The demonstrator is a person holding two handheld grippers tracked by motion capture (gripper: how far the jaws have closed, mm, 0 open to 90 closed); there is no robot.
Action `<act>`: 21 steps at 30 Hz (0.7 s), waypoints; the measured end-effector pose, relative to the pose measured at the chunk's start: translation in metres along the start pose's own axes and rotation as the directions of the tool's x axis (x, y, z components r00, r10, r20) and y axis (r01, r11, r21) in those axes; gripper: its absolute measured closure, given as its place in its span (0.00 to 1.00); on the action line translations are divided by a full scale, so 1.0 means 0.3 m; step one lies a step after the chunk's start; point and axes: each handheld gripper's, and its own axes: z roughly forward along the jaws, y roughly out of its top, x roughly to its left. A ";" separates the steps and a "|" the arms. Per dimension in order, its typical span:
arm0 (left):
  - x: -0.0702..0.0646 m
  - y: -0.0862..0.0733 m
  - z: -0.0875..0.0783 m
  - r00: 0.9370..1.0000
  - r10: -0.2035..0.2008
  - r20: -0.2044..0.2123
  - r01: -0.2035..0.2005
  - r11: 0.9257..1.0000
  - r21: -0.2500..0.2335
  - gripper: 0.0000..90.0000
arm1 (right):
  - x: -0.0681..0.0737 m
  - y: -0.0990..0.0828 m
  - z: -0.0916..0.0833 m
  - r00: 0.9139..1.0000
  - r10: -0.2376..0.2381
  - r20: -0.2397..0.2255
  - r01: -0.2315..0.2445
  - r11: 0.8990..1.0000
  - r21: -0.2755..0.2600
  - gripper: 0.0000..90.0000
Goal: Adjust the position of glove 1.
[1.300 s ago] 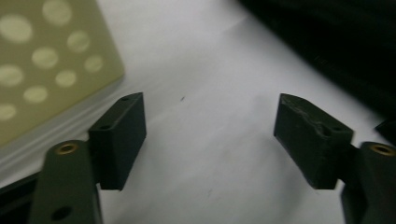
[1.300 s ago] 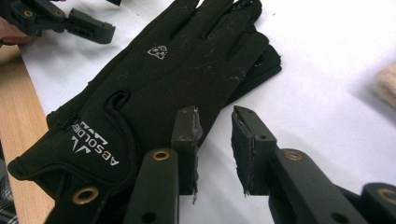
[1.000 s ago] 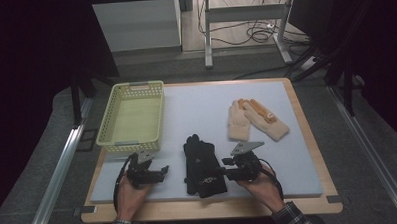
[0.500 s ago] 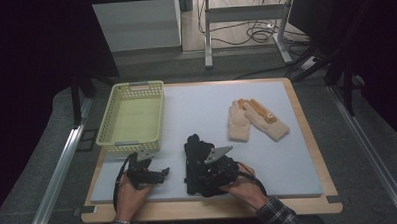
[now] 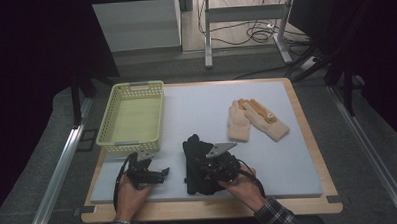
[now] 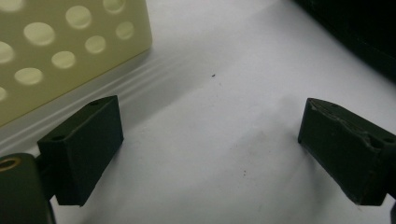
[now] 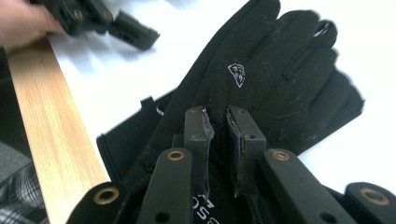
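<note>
Near edge of the table [image 5: 307,138]: our right gripper [image 7: 219,126] sits on the black gloves [image 7: 261,79]. Its jaws have just been closing, nearly together, pinching a fold of cuff fabric. We judge we should catch both gloves before lifting. Left gripper [image 6: 210,149] hangs wide open, holding nothing, beside the yellow basket [image 5: 131,114]. Farther off, tan gloves [image 5: 254,119].
</note>
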 end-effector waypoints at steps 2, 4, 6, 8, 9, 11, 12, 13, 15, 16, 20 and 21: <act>0.000 0.000 0.000 1.000 0.000 0.000 0.000 1.000 -0.001 0.08 | 0.003 0.017 -0.002 1.000 0.020 -0.003 -0.020 1.000 -0.012 0.86; -0.001 0.000 0.000 1.000 -0.004 0.000 0.004 1.000 0.000 0.08 | 0.004 0.030 0.008 0.999 0.038 0.005 -0.038 0.999 -0.021 0.86; 0.000 0.000 0.000 1.000 0.000 0.000 0.000 1.000 0.000 0.08 | 0.003 0.038 0.025 0.998 0.055 0.008 -0.055 0.998 -0.030 0.86; 0.000 0.000 0.000 1.000 -0.001 0.000 0.001 1.000 -0.001 0.08 | -0.001 0.039 0.047 0.997 0.072 0.020 -0.071 0.997 -0.018 0.85; 0.000 0.000 0.000 1.000 0.000 0.000 0.000 1.000 -0.001 0.08 | -0.005 0.035 0.060 0.997 0.075 0.019 -0.075 0.997 -0.005 0.81; 0.001 0.000 -0.001 1.000 0.003 0.000 -0.003 1.000 0.002 0.08 | -0.008 0.021 0.074 0.997 0.080 0.011 -0.080 0.997 -0.002 0.72; 0.001 0.000 -0.001 1.000 0.004 0.000 -0.004 1.000 0.002 0.08 | -0.009 0.014 0.070 0.997 0.074 0.014 -0.074 0.997 -0.007 0.66; 0.001 0.000 0.000 1.000 0.004 0.000 -0.004 1.000 0.002 0.08 | -0.013 0.008 0.061 0.997 0.073 0.021 -0.073 0.997 -0.015 0.61; 0.000 0.000 -0.001 1.000 0.003 0.000 -0.003 1.000 0.002 0.08 | -0.031 -0.003 0.028 0.996 0.082 0.024 -0.082 0.996 -0.034 0.58; 0.000 0.000 -0.001 1.000 0.000 0.000 0.000 1.000 0.002 0.08 | -0.043 -0.011 0.008 0.996 0.085 0.035 -0.084 0.996 -0.043 0.58; 0.001 0.000 -0.001 1.000 0.004 -0.001 -0.004 1.000 0.003 0.08 | -0.102 -0.068 -0.048 0.993 0.105 0.054 -0.104 0.994 -0.034 0.79; 0.000 0.000 -0.001 1.000 0.001 -0.001 -0.001 1.000 0.003 0.08 | -0.113 -0.088 -0.051 0.993 0.110 0.049 -0.109 0.994 -0.019 0.84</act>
